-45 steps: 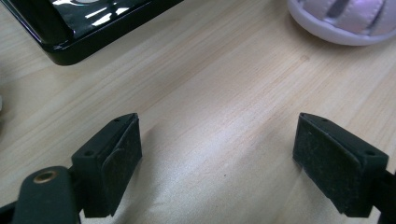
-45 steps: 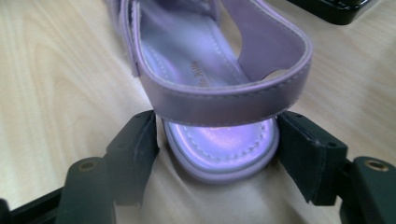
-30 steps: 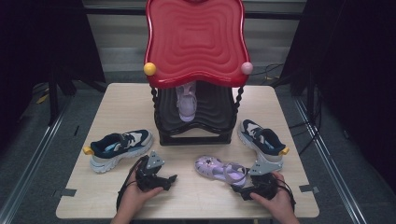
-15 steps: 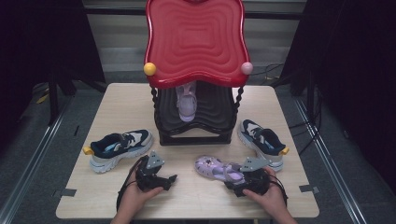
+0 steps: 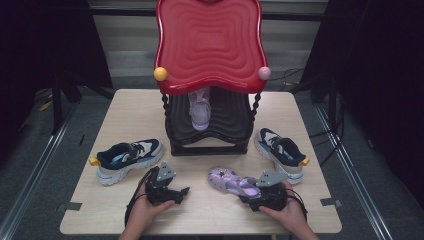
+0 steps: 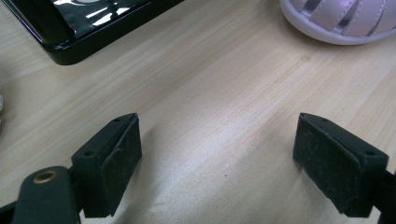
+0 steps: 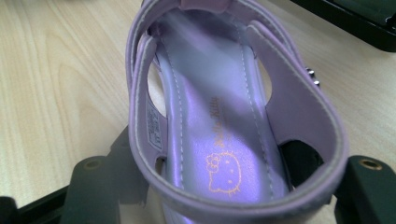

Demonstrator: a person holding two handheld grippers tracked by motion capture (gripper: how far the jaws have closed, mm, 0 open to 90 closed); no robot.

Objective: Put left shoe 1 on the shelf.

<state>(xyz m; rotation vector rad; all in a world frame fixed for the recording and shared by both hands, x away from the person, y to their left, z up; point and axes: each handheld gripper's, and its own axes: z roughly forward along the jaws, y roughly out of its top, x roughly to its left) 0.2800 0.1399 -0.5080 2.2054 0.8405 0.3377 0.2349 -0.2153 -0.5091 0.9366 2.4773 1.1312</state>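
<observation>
It looked like a recording studio or lab: black curtains (image 5: 45,60) enclosed a lone wooden counter (image 5: 125,115) on grey floor (image 5: 30,170), with cables (image 5: 295,75) trailing behind.

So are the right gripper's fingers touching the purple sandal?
Touching. In the right gripper view, the right gripper straddles the purple sandal's heel, its fingers pressed against the heel strap as they have just been closing.

A tall shoe rack with a wavy glossy red top (image 5: 208,45) and black tiers stands at the middle back of the pale wooden counter (image 5: 125,110). A yellow ball (image 5: 160,74) and a pink ball (image 5: 264,73) sit at its front corners. A navy, white and grey sneaker (image 5: 127,158) lies left of the rack, and its match (image 5: 280,152) lies to the right.
</observation>
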